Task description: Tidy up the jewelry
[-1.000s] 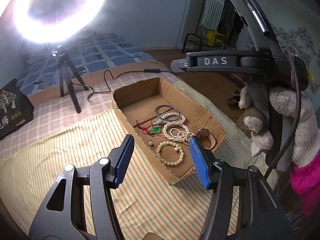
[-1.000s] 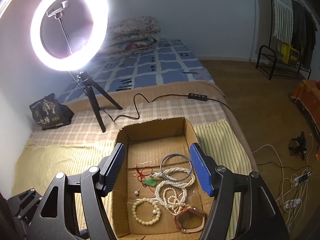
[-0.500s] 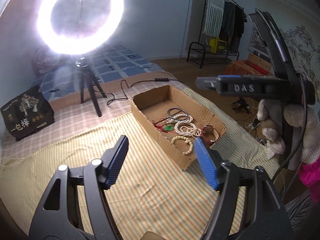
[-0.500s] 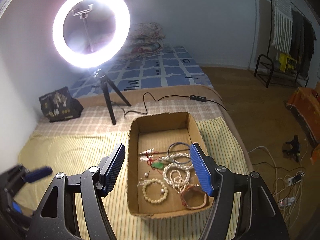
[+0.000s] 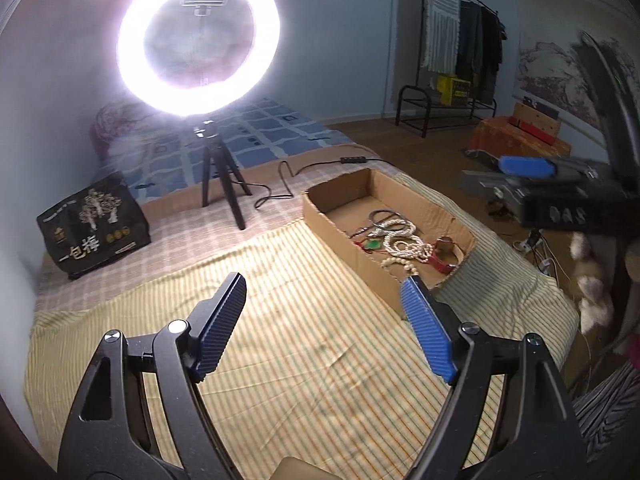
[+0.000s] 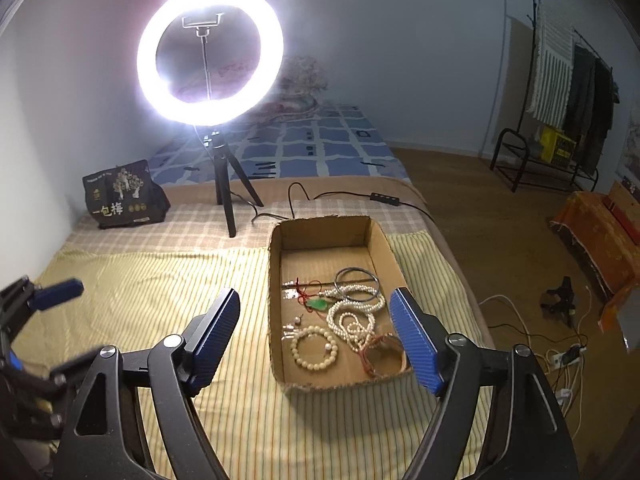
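A shallow cardboard box [image 6: 276, 320] lies on the striped cloth. It holds a pearl necklace [image 6: 352, 320], a cream bead bracelet [image 6: 314, 348], a dark bangle [image 6: 356, 278], a green pendant on red cord [image 6: 318, 303] and a reddish-brown bracelet [image 6: 384, 354]. My right gripper [image 6: 315, 292] hovers above and in front of the box, jaws opening, with nothing between them. My left gripper [image 5: 323, 280] hangs over the cloth to the left of the box [image 5: 372, 276], jaws also opening and empty. The pearl necklace [image 5: 404, 246] shows there too.
A lit ring light on a small tripod [image 6: 224, 196] stands behind the box, its cable [image 6: 384, 197] trailing right. A black printed bag [image 6: 124, 196] sits at the back left. The bed edge drops to the floor at the right, where cords [image 6: 560, 356] lie.
Both grippers have drawn back and upward from the box, which now looks smaller and farther off. Both pairs of jaws stand wider apart than before.
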### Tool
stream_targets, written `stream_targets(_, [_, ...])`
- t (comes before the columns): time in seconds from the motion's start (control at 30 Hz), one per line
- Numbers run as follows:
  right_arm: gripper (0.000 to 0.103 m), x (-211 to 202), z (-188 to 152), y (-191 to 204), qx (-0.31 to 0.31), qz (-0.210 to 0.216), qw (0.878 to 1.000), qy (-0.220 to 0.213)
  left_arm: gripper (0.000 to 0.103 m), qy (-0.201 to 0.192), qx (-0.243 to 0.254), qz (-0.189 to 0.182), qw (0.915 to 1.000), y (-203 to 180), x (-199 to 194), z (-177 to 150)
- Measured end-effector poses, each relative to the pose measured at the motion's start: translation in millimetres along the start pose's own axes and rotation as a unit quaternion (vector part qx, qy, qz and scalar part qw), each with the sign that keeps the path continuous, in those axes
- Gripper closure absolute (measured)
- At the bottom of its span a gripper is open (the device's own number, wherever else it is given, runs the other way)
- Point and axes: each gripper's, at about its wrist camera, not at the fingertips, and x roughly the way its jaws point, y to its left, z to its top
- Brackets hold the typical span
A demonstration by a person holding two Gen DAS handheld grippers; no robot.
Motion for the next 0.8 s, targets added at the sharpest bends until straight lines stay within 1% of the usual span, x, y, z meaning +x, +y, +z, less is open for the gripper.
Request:
stream_targets(0.1, [0.025, -8, -6, 6, 0.0, -0.01, 1.0, -0.004, 0.019, -0.003, -0.01, 0.007, 0.9999, 6, -5, 0])
stream_targets(0.23, [0.025, -17, -15, 14, -0.005, -0.027, 0.999, -0.016, 0.014, -0.018, -0.017, 0.016, 0.9996, 10, -16, 1])
stream_targets(0.4, [0.024, -25, -24, 22, -0.021, -0.042, 0.998, -0.033, 0.014, -0.024, -0.019, 0.023, 0.9993, 12, -24, 2])
stream_targets(0.53, [0.024, -28, -27, 27, -0.03, -0.041, 0.998, -0.042, 0.011, -0.02, -0.02, 0.031, 0.9991, 11, -26, 2])
stream_targets(0.63, [0.024, -29, -26, 28, -0.032, -0.041, 0.998, -0.048, 0.0, -0.028, -0.021, 0.043, 0.9985, 11, -29, 2])
stream_targets(0.8, [0.024, -30, -27, 30, -0.029, -0.034, 0.998, -0.05, 0.0, -0.044, -0.019, 0.059, 0.9971, 10, -37, 2])
